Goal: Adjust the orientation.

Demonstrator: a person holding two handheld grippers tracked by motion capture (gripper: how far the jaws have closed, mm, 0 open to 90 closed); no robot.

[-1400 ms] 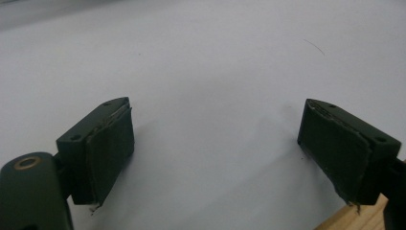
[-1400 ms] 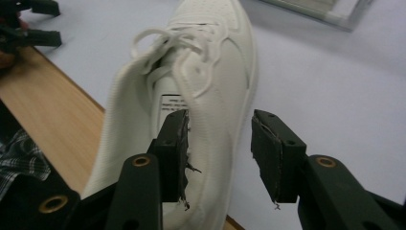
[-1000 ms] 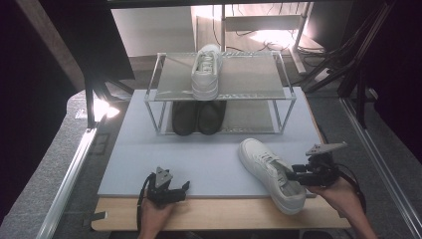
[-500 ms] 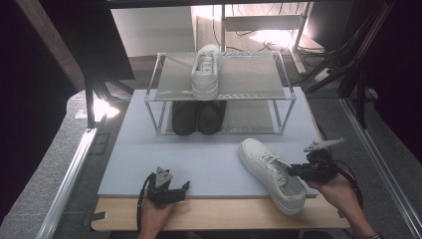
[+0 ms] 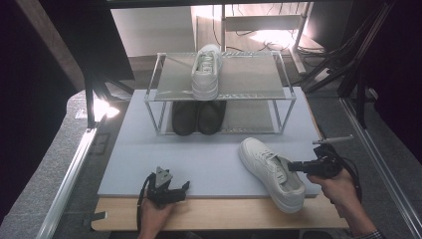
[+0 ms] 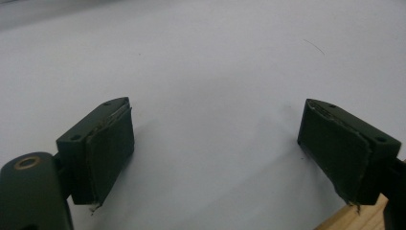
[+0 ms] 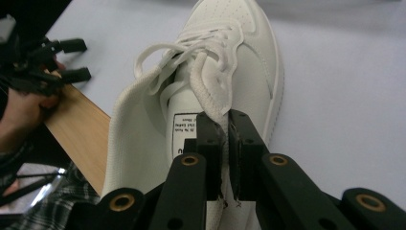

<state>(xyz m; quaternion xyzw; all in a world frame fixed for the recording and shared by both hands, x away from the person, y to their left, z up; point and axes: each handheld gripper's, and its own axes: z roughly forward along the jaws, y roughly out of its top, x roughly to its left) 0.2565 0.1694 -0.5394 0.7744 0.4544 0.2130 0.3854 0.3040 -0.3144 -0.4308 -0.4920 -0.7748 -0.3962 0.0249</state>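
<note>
The right gripper has just been closing its jaws, which now pinch the padded side wall of the white lace-up leather sneaker. That sneaker lies near the desk's front right corner, heel at the front edge. The left gripper rests at the desk's front edge, jaws wide apart with nothing between them. A matching white sneaker sits atop the metal two-tier rack; a pair of black shoes stands on its lower shelf.
</note>
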